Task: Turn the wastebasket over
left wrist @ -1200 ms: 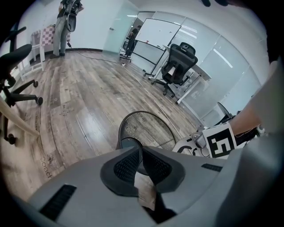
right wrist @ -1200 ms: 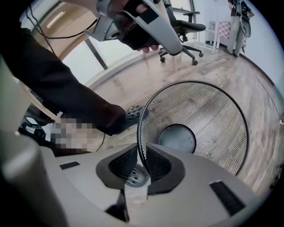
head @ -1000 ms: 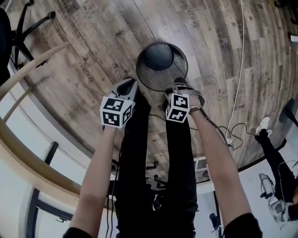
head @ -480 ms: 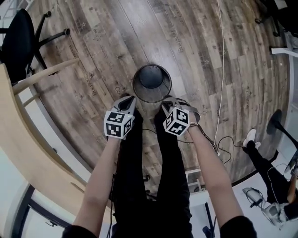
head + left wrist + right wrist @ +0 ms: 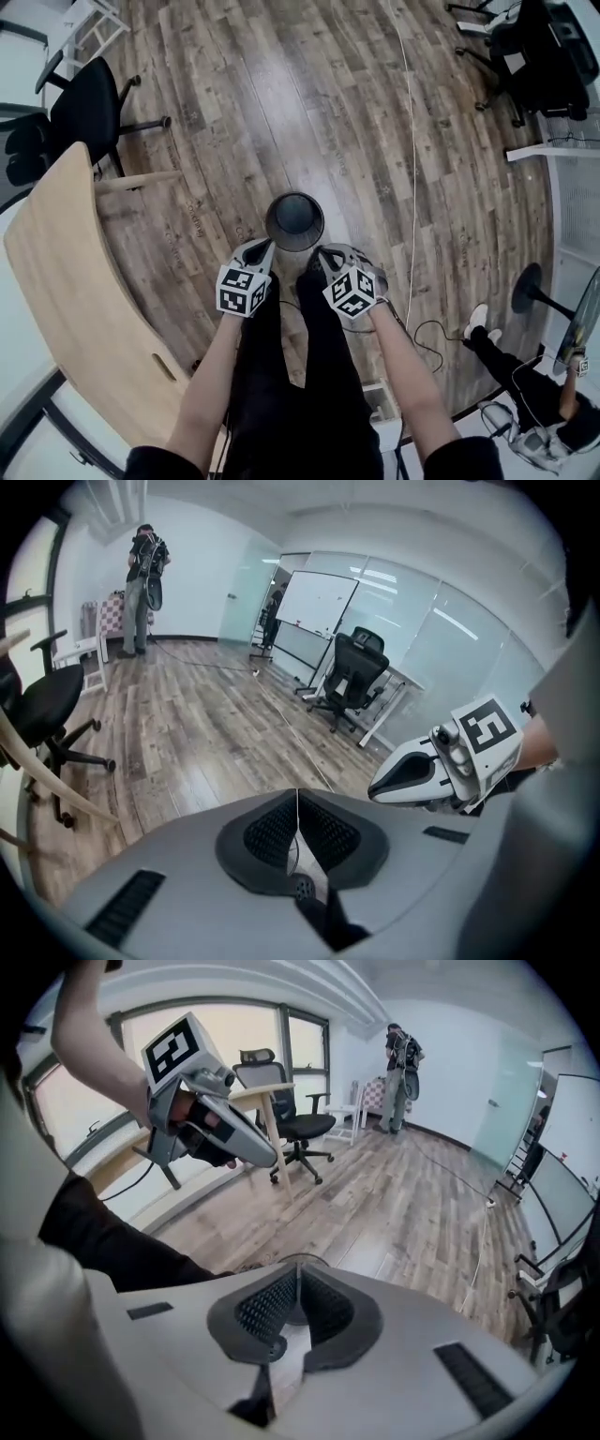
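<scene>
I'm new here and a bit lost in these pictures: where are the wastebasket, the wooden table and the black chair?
wastebasket (image 5: pixel 294 221), head view, its dark middle.
wooden table (image 5: pixel 75 272), head view, its bare top.
black chair (image 5: pixel 89 111), head view, its seat.

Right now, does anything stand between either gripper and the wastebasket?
Nothing visible does. The wastebasket stands on the wood floor, in the head view just past the left gripper and right gripper, both shut and empty.
</scene>
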The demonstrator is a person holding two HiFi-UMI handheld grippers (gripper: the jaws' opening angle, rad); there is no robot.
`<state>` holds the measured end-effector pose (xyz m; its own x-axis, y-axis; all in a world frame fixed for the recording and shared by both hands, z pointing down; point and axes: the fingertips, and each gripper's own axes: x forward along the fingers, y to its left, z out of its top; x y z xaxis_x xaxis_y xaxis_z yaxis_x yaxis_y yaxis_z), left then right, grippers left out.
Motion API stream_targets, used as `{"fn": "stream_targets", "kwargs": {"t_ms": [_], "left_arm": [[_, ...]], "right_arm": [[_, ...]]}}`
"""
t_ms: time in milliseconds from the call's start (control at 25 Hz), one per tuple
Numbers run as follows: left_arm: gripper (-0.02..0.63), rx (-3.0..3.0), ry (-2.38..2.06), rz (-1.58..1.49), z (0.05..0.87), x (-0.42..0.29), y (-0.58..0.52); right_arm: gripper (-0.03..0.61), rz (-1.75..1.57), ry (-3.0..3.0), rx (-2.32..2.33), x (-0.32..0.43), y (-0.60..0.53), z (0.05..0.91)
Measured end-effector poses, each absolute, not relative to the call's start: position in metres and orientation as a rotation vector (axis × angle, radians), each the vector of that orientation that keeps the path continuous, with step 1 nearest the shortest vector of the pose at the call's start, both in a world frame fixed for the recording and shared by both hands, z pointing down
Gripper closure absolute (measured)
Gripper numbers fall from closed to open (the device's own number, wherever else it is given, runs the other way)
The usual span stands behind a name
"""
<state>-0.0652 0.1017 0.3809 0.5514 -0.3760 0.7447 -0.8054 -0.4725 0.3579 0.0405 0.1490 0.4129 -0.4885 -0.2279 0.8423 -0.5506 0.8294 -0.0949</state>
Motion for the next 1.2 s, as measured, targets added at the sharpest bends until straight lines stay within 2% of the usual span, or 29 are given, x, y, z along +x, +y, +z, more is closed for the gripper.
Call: {"fn": "stream_targets", "kwargs": {"t_ms": [640,840,1200], "left_arm": [[0.594,2.365,-1.159,0.407,0.096,-0.035,0.078],[0.594,2.423,-1.242,0.269,0.041,-0.044,0.075],[0.597,2.544,-1.28,0.224,-0.019,-0.047,0.073]], "right_arm": [[0.546,0.473,-2.508,0.954,0.048,0.098,0.124],[0.546,0.458,-2.613,1.059,0.059,0.083,0.065],[0.546,0.481,-2.788,1.168,0.072,0.069,-0.021]]}}
